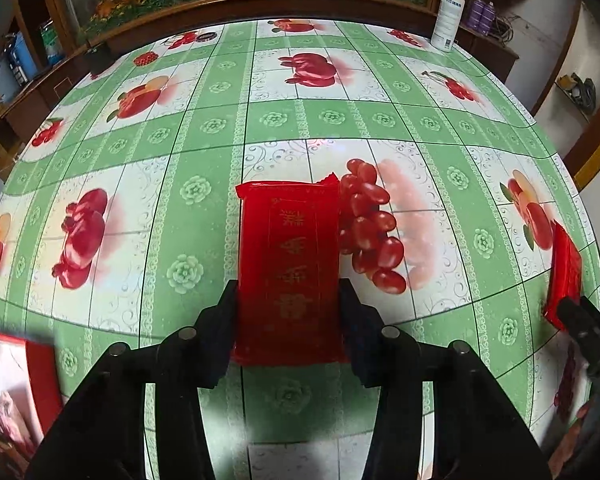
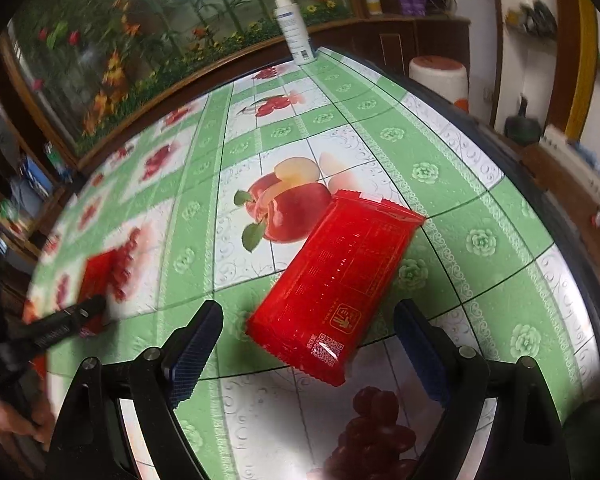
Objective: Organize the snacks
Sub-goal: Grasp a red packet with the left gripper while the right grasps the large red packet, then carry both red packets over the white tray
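Note:
In the left wrist view my left gripper [image 1: 288, 308] is shut on a red snack packet [image 1: 288, 256] with gold print; its near end sits between the black fingers, over the table. A second red snack packet [image 2: 336, 280], printed side with a QR code up, lies on the table in the right wrist view. My right gripper [image 2: 308, 336] is open around its near end, fingers apart from it on both sides. This second packet [image 1: 565, 280] and the right gripper [image 1: 580, 320] show at the right edge of the left wrist view. The left gripper [image 2: 76, 316] with its packet [image 2: 98, 272] shows blurred at left.
The table [image 1: 204, 132] has a green and white cloth with fruit prints. A white spray bottle [image 1: 448, 16] stands at its far right corner [image 2: 294, 28]. A red box [image 1: 16, 392] sits at the near left edge. A wooden-framed painting runs behind the table. A white stool [image 2: 440, 74] stands beyond.

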A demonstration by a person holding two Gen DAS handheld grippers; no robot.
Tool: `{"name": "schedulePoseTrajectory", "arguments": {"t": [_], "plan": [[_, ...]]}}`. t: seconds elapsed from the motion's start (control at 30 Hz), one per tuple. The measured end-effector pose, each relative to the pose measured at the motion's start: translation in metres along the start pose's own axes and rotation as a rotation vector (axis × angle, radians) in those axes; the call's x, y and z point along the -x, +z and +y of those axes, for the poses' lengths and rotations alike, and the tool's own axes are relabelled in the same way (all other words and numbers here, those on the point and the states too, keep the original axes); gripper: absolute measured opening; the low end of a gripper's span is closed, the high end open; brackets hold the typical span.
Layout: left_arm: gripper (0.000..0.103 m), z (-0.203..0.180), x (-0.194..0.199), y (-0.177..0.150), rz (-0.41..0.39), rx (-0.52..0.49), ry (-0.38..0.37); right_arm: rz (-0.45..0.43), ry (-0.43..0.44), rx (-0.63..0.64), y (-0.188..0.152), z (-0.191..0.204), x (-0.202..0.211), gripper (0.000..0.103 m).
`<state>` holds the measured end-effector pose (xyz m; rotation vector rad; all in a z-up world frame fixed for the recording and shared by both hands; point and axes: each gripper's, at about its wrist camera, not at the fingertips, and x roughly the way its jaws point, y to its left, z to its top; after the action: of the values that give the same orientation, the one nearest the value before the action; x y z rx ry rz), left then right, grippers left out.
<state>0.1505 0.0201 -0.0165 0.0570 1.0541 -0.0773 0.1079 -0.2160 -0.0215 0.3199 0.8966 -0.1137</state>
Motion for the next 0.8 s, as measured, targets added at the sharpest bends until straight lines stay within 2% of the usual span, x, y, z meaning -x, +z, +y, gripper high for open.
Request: {"name": "schedulePoseTrajectory", "arguments": {"t": [0.07,0.1,0.17,0.43,0.5,0.57,0.8], "plan": [[0.045,-0.001,0.003,-0.005,-0.002,-0.005,0.005,-0.01,-0.072,0.061,-0.002,0.008,-0.003,0.071],[0.045,-0.001,0.005,-0.009,-0.001,-0.001,-0.004,-0.019,-0.102,0.085,-0.003,0.011,-0.004,0.07],[0.045,0.0,0.01,-0.018,0.001,-0.007,-0.003,-0.03,-0.122,0.096,-0.004,0.011,-0.004,0.059],[0.044,0.01,0.044,-0.079,0.011,0.003,-0.031,-0.05,-0.172,0.151,-0.005,0.014,-0.003,0.049],[0.044,0.01,0.052,-0.092,0.013,0.006,-0.047,-0.047,-0.168,0.155,-0.008,0.015,0.0,0.042],[0.044,0.011,0.06,-0.105,0.016,0.003,-0.062,-0.04,-0.16,0.16,-0.013,0.016,0.004,0.028],[0.044,0.011,0.084,-0.144,0.013,-0.012,-0.13,0.047,-0.056,0.256,-0.043,0.034,0.026,0.023]]}}
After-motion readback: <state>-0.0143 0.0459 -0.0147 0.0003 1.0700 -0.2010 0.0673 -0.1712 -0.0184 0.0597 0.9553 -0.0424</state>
